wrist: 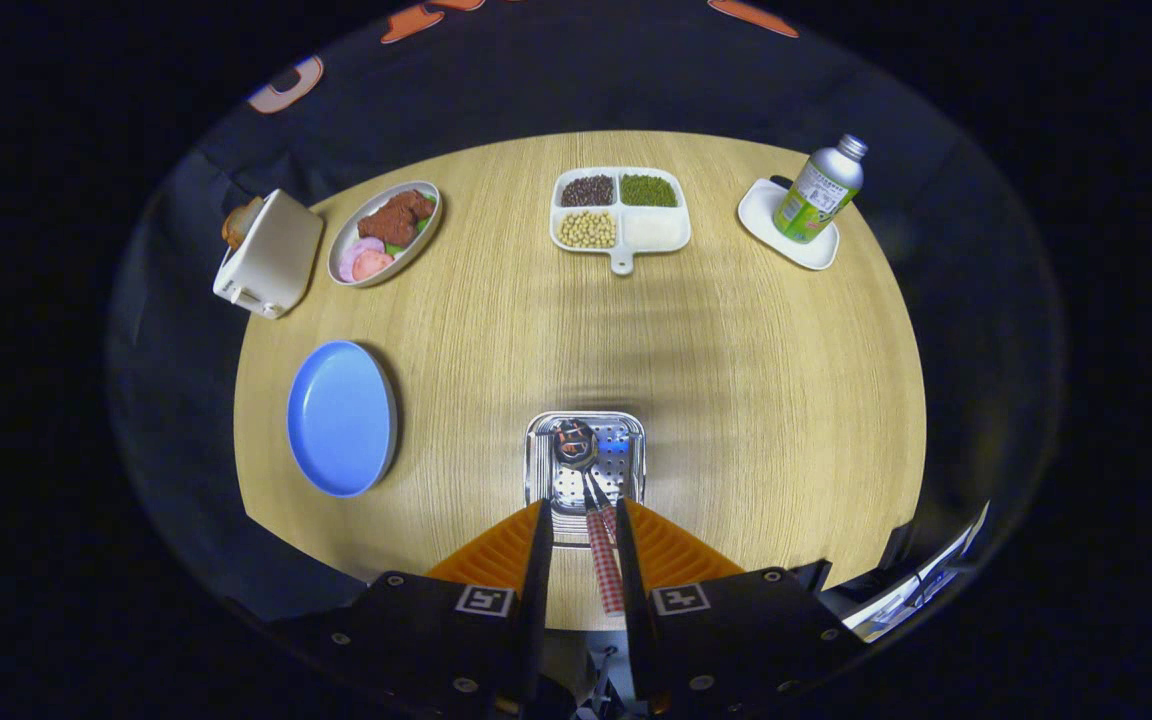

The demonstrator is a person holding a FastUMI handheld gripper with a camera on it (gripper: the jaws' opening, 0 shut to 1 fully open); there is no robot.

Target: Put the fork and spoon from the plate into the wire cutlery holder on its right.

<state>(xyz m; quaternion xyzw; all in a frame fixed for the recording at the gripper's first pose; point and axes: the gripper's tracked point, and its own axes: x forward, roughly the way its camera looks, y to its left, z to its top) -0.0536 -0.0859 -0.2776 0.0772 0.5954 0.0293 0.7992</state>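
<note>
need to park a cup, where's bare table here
Widest bare wood: the table middle, bordered by divided tray, blue plate and steel cutlery holder. Crowded: toaster by food plate. Gripper holds the spoon over the holder.

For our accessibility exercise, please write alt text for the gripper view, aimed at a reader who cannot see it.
The tool holds a spoon by its checked handle between both fingers, bowl over a perforated metal cutlery holder on a round wooden table. An empty blue plate sits to the left; beyond are a toaster, food dishes and a bottle.
</note>
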